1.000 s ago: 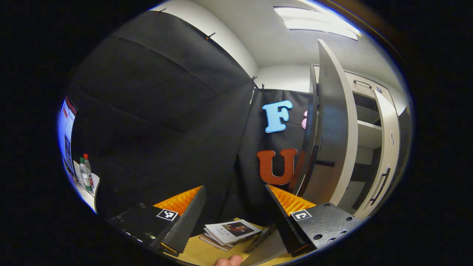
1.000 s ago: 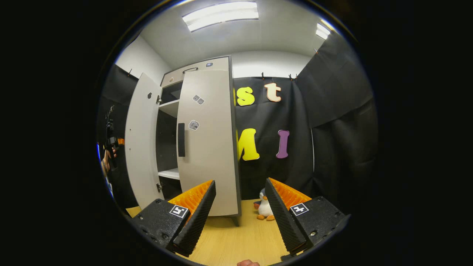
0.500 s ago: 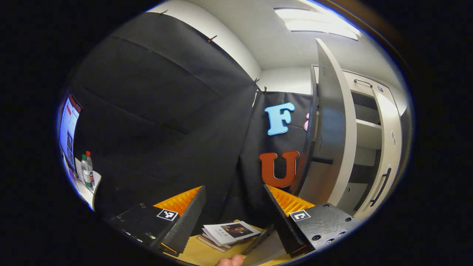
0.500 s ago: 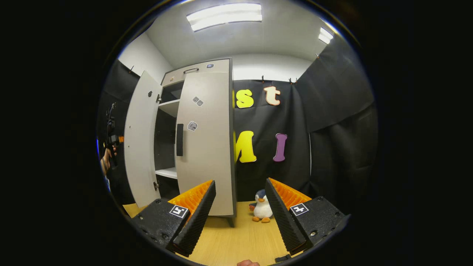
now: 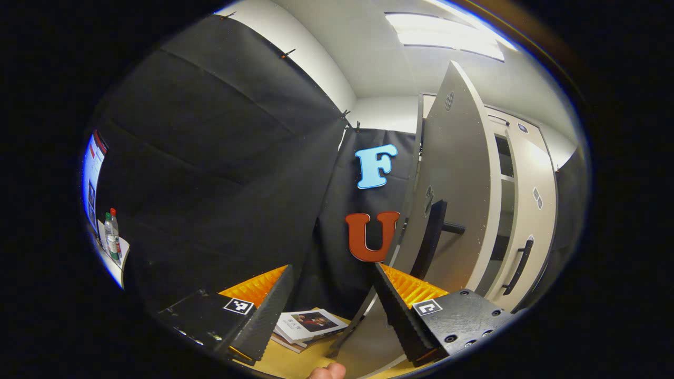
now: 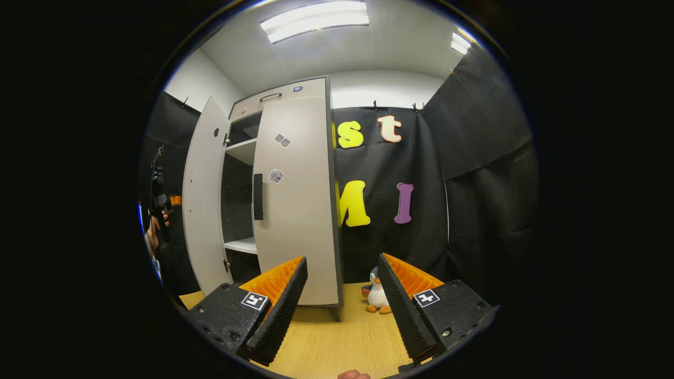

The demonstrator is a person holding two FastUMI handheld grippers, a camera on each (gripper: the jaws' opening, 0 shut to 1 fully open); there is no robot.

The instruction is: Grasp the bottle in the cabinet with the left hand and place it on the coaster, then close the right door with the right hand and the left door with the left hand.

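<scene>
So in the left gripper view, the left gripper [image 5: 330, 302] has its fingers spread apart with nothing between them, hanging right by the outer face of the cabinet's left door [image 5: 455, 195], which stands partly open with its dark handle [image 5: 429, 239] sticking out toward the camera. Past that door's edge you can see the right door [image 5: 532, 210] with its own dark handle [image 5: 516, 266] and a sliver of shelves between the two. Down low there's a little stack of booklets [image 5: 308, 326] on the wooden worktop [image 5: 287, 363], and way off at the left edge a couple of bottles [image 5: 110, 237] stand on a small white surface, too small to tell whether there's a coaster under them. In the right gripper view, the right gripper [image 6: 342, 302] is also open, fingers well apart and empty, held back from the cabinet [image 6: 279, 195] above the worktop. From here the right door looks closed or nearly so, the left door is swung out, and the shelves in the gap look bare. A plush penguin [image 6: 376, 295] sits on the worktop just beside the cabinet's right side. At the far left you can spot the other gripper in a hand [image 6: 154, 229].
</scene>
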